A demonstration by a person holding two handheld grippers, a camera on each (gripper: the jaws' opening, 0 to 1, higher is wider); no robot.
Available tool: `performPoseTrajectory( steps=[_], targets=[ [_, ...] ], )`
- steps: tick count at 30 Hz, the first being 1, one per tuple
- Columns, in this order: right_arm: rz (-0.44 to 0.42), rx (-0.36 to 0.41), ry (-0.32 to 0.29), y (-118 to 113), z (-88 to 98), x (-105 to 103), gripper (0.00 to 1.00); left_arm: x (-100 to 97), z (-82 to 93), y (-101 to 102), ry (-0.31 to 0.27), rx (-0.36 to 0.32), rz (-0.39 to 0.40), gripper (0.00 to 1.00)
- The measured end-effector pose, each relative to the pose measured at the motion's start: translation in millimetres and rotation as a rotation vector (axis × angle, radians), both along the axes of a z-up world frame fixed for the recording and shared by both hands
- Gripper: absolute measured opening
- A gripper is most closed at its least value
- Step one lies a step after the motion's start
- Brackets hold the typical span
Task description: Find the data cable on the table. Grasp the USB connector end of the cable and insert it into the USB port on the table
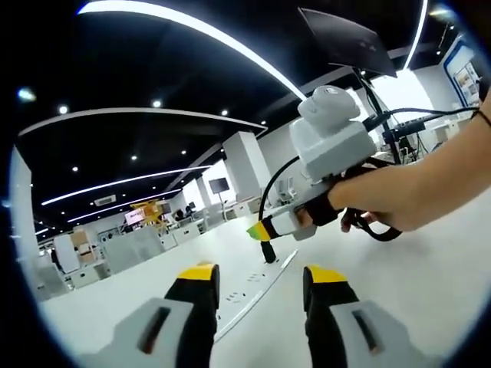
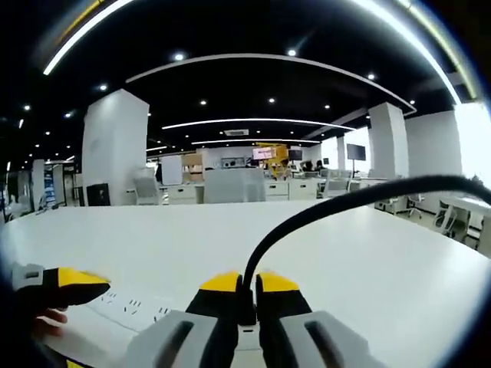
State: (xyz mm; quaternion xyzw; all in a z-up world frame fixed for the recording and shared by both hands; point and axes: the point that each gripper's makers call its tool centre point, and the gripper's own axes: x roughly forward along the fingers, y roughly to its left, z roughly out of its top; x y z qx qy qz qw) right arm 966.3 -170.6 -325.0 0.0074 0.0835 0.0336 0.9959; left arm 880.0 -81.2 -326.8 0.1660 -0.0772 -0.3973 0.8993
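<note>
My right gripper is shut on the black data cable, which arcs up and off to the right. In the left gripper view that same right gripper, held by a hand, points its black connector end down just above a white power strip on the white table. Whether the connector touches the strip I cannot tell. My left gripper stands open just in front of the strip with nothing between its fingers. One yellow tip of the left gripper shows beside the strip.
The wide white table stretches away to desks, chairs and white pillars in a large office hall. A dark monitor on a stand and cables rise at the far right of the table.
</note>
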Motion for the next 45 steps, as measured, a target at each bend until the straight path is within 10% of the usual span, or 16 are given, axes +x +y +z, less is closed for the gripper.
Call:
performPoseTrajectory(
  steps=[26,45],
  targets=[
    [0.077,0.01,-0.066,2.0,24.9,-35.7,0.52,-26.4,2.0,1.3,0.073,-0.076,-0.042,0.69],
    [0.133,0.102,-0.151,21.5,35.6,-123.1,0.61,-89.2,24.4,54.0,0.125,-0.278,0.09,0.73]
  ],
)
